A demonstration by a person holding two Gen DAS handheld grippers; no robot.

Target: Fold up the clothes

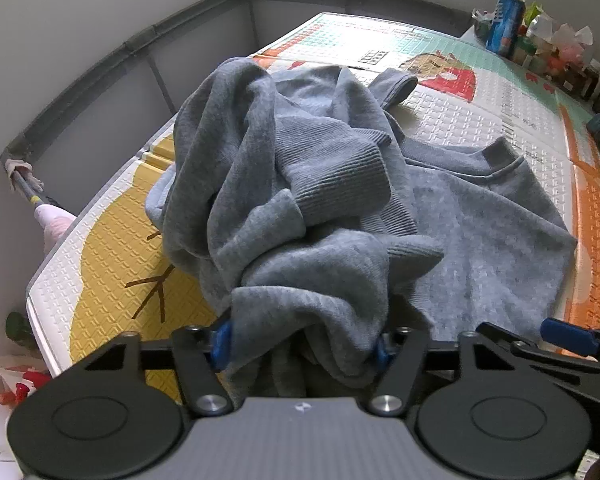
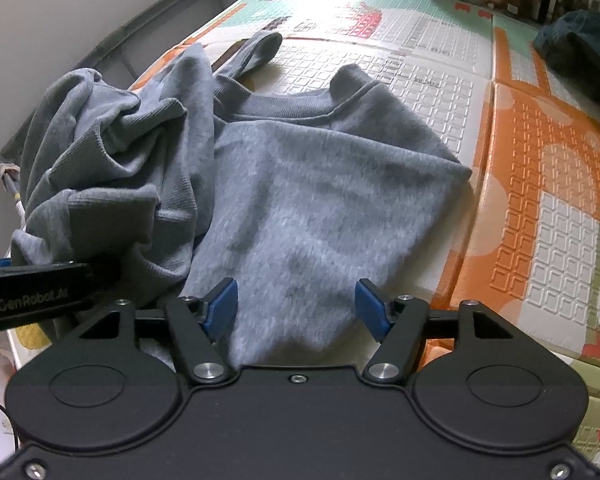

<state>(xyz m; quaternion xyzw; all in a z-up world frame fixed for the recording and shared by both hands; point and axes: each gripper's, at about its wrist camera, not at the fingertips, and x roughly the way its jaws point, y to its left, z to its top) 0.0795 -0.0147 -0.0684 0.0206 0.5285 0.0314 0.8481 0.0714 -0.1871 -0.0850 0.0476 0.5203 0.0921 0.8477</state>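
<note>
Grey sweater [image 2: 320, 200] on patterned mat [image 2: 540, 200].
Left gripper [image 1: 302, 340] clamps bunched fabric; right gripper [image 2: 296, 306] stands open over the hem.

Grey sweatshirt [image 1: 300, 184] bunched between left tongs [image 1: 302, 346]

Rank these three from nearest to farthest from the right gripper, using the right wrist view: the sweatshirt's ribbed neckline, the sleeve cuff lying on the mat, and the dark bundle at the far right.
1. Ribbed neckline: straight ahead of the right gripper, mid-mat.
2. Sleeve cuff: beyond the neckline, slightly left.
3. Dark bundle: far right corner, off the sweatshirt.
</note>
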